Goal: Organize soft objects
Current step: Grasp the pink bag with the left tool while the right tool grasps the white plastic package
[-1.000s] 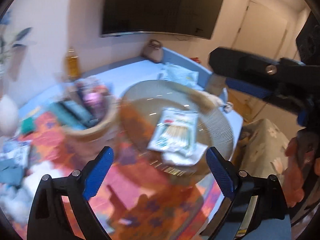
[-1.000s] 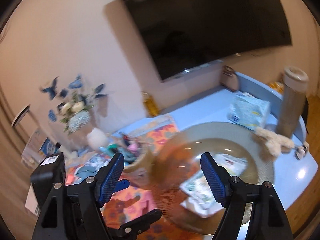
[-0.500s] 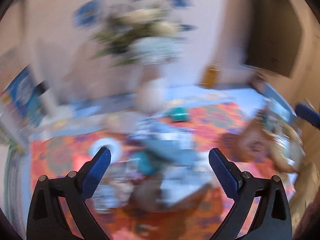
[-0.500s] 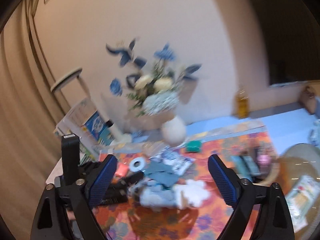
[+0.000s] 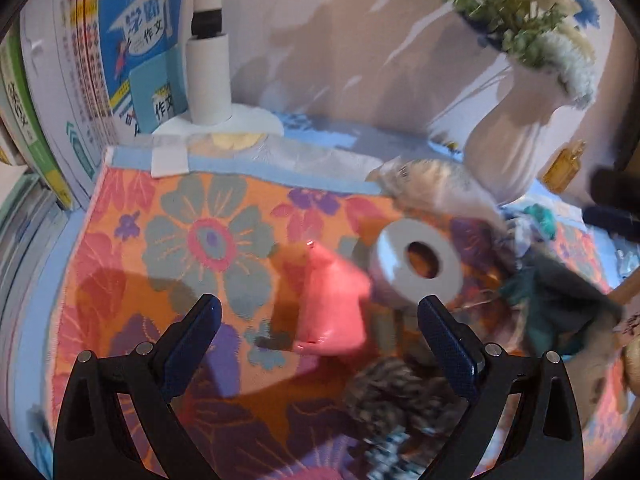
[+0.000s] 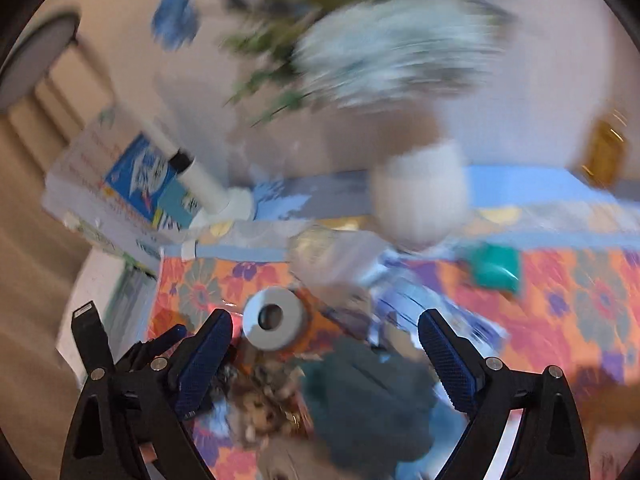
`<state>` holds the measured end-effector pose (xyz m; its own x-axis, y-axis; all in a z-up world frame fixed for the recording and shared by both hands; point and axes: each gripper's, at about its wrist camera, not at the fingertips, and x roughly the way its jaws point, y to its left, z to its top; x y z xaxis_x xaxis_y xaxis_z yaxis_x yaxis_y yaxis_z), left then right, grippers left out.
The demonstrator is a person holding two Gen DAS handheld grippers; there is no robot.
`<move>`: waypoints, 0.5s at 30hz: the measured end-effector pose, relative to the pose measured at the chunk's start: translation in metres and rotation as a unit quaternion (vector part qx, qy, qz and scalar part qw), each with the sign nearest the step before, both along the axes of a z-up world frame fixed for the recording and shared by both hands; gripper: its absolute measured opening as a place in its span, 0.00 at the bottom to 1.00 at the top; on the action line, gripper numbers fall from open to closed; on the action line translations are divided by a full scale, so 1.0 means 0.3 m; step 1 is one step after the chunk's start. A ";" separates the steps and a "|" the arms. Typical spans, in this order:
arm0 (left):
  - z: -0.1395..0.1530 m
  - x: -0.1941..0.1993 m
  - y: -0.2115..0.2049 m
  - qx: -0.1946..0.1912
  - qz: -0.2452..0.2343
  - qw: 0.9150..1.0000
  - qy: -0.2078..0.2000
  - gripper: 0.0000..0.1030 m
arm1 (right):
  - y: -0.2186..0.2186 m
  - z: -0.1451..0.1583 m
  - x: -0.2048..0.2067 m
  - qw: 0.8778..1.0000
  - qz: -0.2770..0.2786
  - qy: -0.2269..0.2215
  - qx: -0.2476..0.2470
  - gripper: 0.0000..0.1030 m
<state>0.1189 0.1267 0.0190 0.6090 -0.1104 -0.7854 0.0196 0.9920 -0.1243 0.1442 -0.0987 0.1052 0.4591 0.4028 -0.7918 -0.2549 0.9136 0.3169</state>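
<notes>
A heap of soft things lies on the floral mat (image 5: 200, 240). In it are a pink pouch (image 5: 332, 304), a white paper roll (image 5: 416, 268), a dark teal cloth (image 5: 556, 308) and a grey furry piece (image 5: 392, 396). My left gripper (image 5: 320, 336) hangs open above the pink pouch without touching it. The right wrist view is blurred. There my right gripper (image 6: 326, 360) is open above the dark teal cloth (image 6: 368, 400), with the paper roll (image 6: 276, 322) just ahead of its left finger. The left gripper's body (image 6: 132, 360) shows at the lower left.
A white vase (image 5: 516, 140) of flowers stands against the wall behind the heap. Upright books (image 5: 132, 40) and a white roll holder (image 5: 208, 76) fill the left corner. An amber bottle (image 5: 566, 164) and a green item (image 6: 496, 268) lie further right.
Both views have swung left, away from the glass bowl and the basket, to the heap by the vase. Both grippers have come lower and stayed open.
</notes>
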 end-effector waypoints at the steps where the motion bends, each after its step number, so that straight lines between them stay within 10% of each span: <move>1: -0.014 0.007 0.004 -0.002 0.001 1.000 0.004 0.96 | 0.044 -0.016 0.026 1.000 0.008 0.000 -0.016 0.91; 15: -0.080 0.048 -0.009 0.013 0.001 1.000 0.001 0.99 | 0.230 -0.249 0.279 0.996 -0.011 0.073 -0.048 0.83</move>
